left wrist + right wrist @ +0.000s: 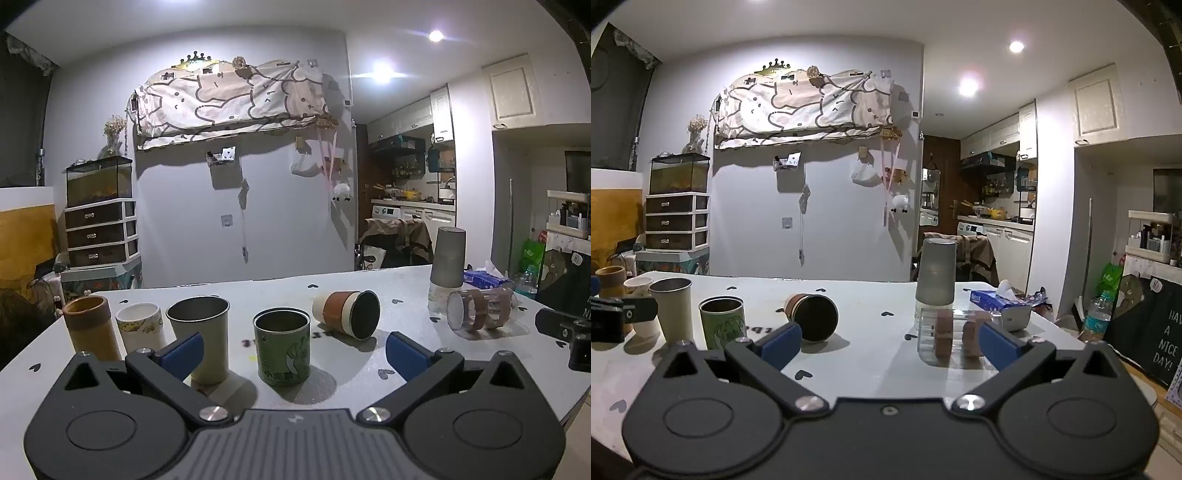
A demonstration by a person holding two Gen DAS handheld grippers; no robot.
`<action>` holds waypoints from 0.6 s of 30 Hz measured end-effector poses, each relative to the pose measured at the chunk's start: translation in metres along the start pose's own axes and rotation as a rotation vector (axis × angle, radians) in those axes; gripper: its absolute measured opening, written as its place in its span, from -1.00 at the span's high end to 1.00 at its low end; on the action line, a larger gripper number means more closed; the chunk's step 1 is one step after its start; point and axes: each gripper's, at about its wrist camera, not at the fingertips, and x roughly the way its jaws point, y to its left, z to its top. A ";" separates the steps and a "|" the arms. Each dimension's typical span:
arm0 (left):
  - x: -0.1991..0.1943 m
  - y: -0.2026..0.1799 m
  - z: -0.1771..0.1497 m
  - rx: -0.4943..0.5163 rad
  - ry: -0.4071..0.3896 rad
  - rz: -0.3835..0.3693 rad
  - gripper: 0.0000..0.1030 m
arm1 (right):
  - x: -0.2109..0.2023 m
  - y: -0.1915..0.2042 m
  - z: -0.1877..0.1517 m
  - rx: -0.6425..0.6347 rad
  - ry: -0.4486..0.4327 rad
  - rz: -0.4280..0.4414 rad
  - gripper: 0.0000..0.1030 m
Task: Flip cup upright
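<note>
The clear cup (955,341) lies on its side on the table (871,295), straight ahead of the right claw (890,347) and a little toward its right finger (999,349); its far end sits just behind that blue pad. Its long axis runs across the claw's line of reach, roughly parallel to the line between the two fingers, mouth toward the left as the left wrist view shows it (480,308). A second cup, the brown-banded one (812,312), also lies tipped, ahead of the right claw's left finger (783,347), with its dark mouth turned toward the camera. Which of the two the task means I cannot tell. Both claws stand wide apart and hold nothing. The left claw (293,354) faces the upright green tin (282,347) directly in front of it, with the brown-banded cup (347,314) beyond and to its right, and the clear cup far off to its right. So the right claw looks nearer to the clear cup, and probably to either tipped cup. A grey tumbler (936,273) stands inverted just behind the clear cup, close enough to be knocked when lifting.
</note>
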 end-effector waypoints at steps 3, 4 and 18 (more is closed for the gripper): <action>-0.001 0.001 -0.001 -0.003 0.002 0.000 -1.00 | 0.001 -0.001 0.000 0.006 0.007 0.002 -1.00; 0.005 -0.002 -0.008 -0.003 0.004 -0.001 -1.00 | 0.001 -0.001 0.000 0.008 0.008 0.004 -1.00; 0.004 -0.003 -0.007 0.000 0.016 -0.002 -1.00 | 0.005 0.001 -0.005 0.014 0.018 0.004 -1.00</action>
